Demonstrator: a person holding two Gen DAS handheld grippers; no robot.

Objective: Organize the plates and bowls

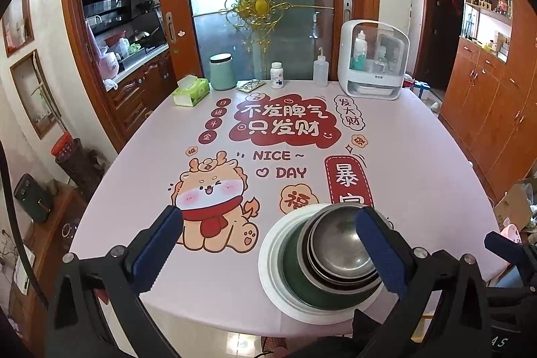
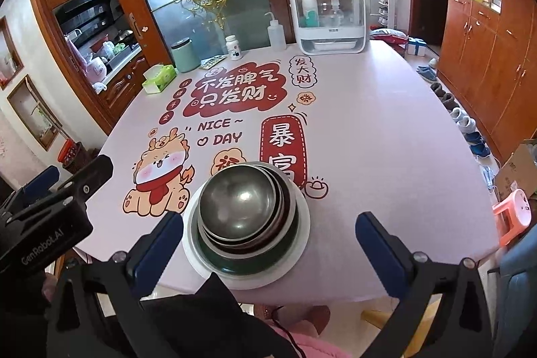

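Since the steel bowls (image 2: 240, 207) already sit nested inside one another on the white plate (image 2: 295, 257), the stacking step looks finished or nearly so, and what remains is probably shifting the whole pile somewhere tidier. The pile rests near the front edge of the bench (image 2: 386, 156), the plate rim close to the drop.

The left tool (image 1: 268, 249) hangs wide and empty, its right finger in front of the bowls from its own camera. The right tool (image 2: 268, 249) is likewise spread wide and holds nothing, hovering just short of the plate.

Any next lift would call for gripping the plate rim, not the slippery bowls, and keeping it level. Open room lies across the printed middle of the bench; the tissue box (image 1: 191, 91), jar (image 1: 222, 71), bottles (image 1: 320, 69) and white cabinet (image 1: 372, 59) crowd only the far edge.
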